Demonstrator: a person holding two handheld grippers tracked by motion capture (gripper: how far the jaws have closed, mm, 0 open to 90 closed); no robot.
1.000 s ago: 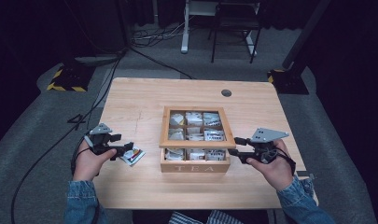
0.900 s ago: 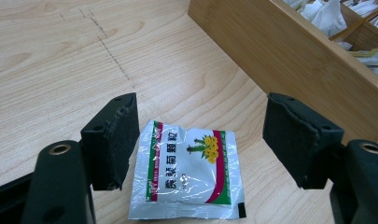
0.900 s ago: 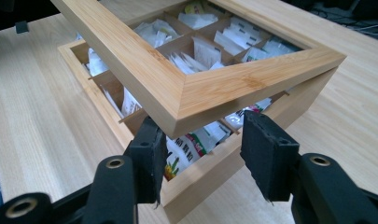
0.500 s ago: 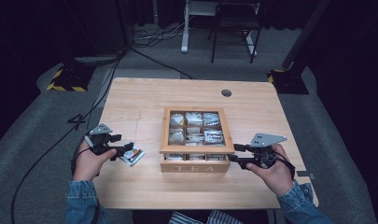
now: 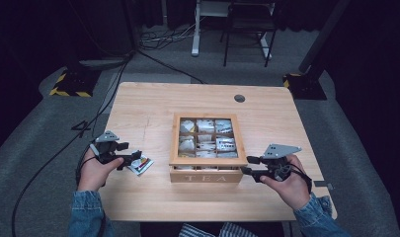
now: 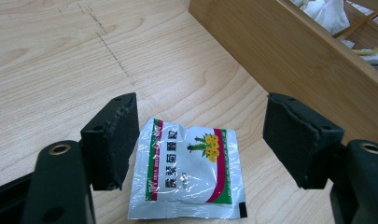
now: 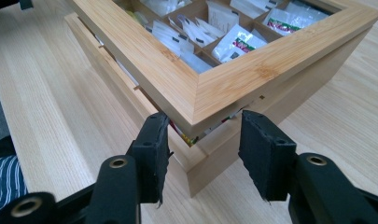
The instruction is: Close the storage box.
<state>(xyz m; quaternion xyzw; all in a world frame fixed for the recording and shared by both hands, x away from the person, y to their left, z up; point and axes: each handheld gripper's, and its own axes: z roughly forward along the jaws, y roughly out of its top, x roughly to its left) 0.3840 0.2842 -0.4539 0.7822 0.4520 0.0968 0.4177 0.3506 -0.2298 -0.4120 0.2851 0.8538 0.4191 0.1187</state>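
A wooden tea box (image 5: 207,160) marked TEA stands mid-table, its window-frame lid (image 7: 177,79) sitting slightly ajar over compartments of tea bags. My right gripper (image 5: 247,165) is at the box's front right corner. In the right gripper view its jaws (image 7: 200,126) straddle the lid's corner, and I count it open because no pad clearly presses on the wood. A white tea packet (image 6: 191,172) with red and green stripes lies flat on the table left of the box. My left gripper (image 5: 133,159) hovers over it, open, with one pad on each side of the packet (image 5: 140,164).
The light wooden table (image 5: 138,108) has a round cable hole (image 5: 239,98) at the back right. The box's side wall (image 6: 294,51) rises just beyond the packet. Cables trail off the table's left side. A chair and desk legs stand on the floor behind.
My right gripper has sunk a little and drawn nearer the table's near edge, settling at the box's front right corner. The left gripper and the packet have not moved.
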